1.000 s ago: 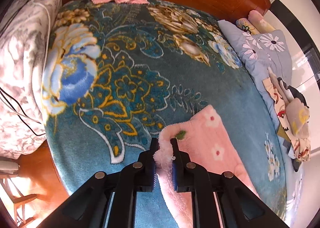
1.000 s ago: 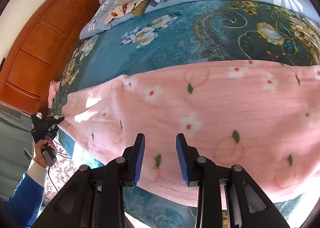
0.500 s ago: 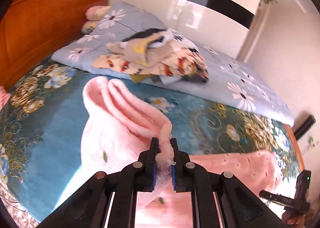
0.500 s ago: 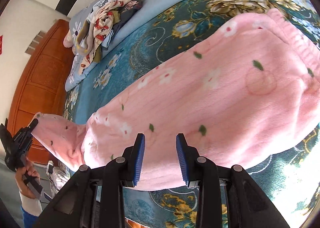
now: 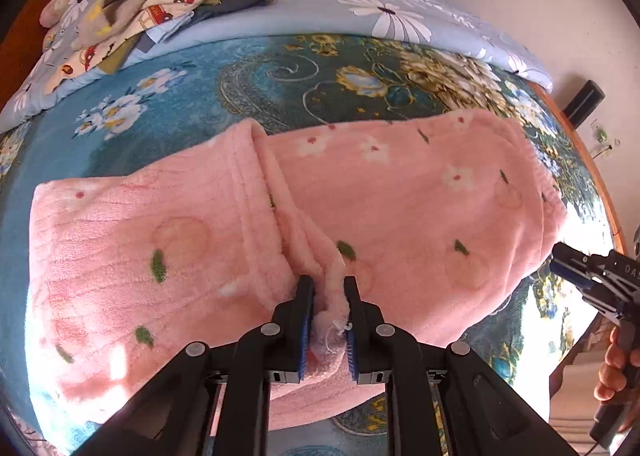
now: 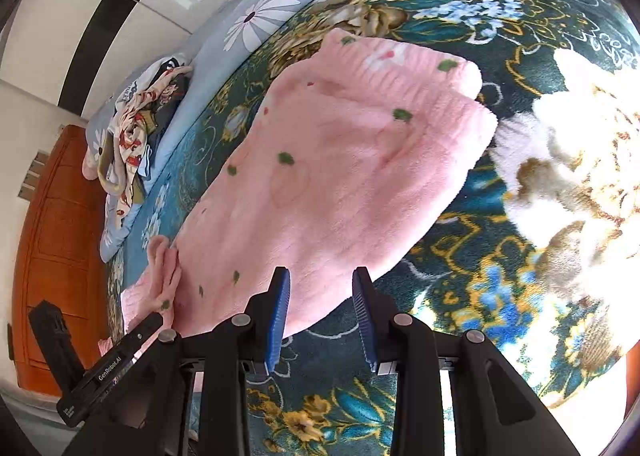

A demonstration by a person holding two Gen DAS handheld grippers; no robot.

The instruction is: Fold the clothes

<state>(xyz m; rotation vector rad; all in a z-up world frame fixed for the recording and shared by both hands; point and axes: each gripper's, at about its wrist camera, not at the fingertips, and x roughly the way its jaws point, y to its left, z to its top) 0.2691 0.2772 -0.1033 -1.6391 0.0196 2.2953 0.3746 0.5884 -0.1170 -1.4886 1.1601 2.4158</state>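
Note:
Pink fleece trousers point(image 5: 400, 208) with flower and leaf prints lie across the blue floral blanket point(image 5: 168, 96). My left gripper point(image 5: 328, 288) is shut on a cuff end of the pink trousers, folded over onto the rest of the garment. The same trousers show in the right wrist view point(image 6: 332, 160), with the waistband at the far end. My right gripper point(image 6: 322, 280) is open and empty, hovering just above the trousers' near edge. The left gripper also shows at the lower left of the right wrist view point(image 6: 152, 322).
A heap of printed clothes point(image 5: 160, 4) lies on a light blue daisy quilt point(image 5: 380, 12) at the back. A wooden headboard point(image 6: 52, 256) stands at the left. The bed's wooden edge point(image 5: 592, 160) runs along the right.
My left gripper has carried the trouser cuff up and over from the headboard side onto the rest of the trousers, folding them. My right gripper has shifted along the trousers toward the waistband, still open.

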